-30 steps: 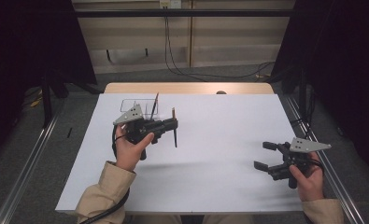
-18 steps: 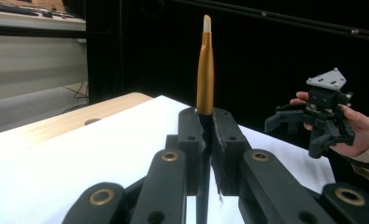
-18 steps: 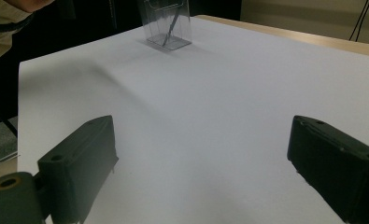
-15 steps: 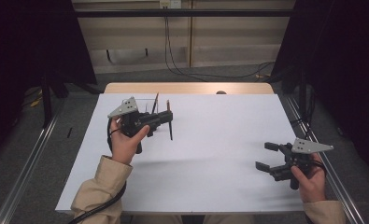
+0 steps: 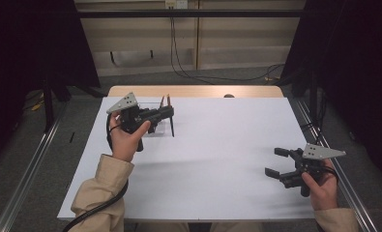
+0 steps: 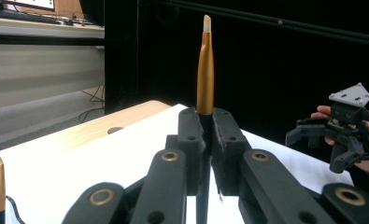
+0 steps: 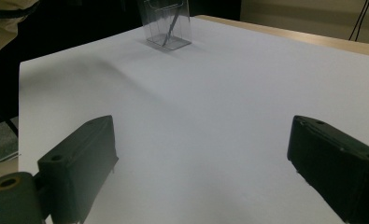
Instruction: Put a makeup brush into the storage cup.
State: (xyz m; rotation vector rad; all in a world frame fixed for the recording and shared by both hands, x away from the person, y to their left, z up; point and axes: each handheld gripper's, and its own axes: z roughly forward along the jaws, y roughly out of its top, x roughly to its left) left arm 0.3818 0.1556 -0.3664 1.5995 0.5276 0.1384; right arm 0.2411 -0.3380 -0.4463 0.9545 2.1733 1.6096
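Left gripper — jaws clamped on an upright gold-and-black pen, held above the white table beside the clear holder. Right gripper — jaws wide apart, holding nothing, near the table's right edge.

A slim pen with a gold upper barrel, pale tip and dark lower part stands upright, seemingly lifted clear, near the table's far left corner.
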